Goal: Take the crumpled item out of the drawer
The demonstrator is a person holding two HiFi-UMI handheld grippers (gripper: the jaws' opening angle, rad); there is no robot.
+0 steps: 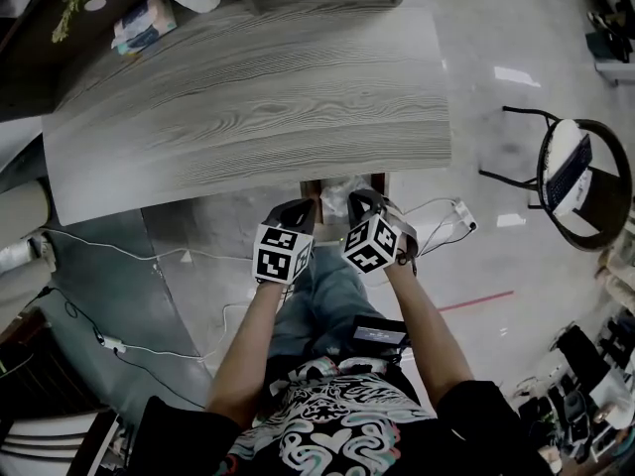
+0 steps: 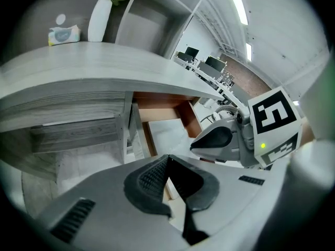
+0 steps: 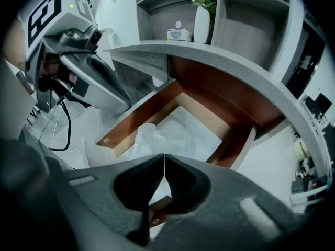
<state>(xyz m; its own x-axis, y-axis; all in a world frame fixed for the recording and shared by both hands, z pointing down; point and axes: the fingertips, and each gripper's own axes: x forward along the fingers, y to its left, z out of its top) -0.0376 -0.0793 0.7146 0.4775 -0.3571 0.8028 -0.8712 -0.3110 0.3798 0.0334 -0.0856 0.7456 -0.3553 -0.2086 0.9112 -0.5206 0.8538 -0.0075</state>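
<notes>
The drawer under the desk is pulled open. It's a brown wooden box with a pale bottom, and the only thing visible in it is the crumpled item. That looks like a wad of clear or whitish plastic, lying toward the front-left corner as the right gripper view shows it. In the head view it's just a pale lump poking out below the desk edge.

The left gripper has its claw pressed together, pads meeting at the tips with nothing in between. It sits just outside the drawer front. The right gripper is the same, claw closed tight and pinching nothing. It hangs above the front part of the drawer, near the crumpled item but not touching it. From the head view the two grippers are side by side, right at the desk's front edge.

Up at the back of the desk there's a white vase with flowers, and a tissue pack just beside it.
</notes>
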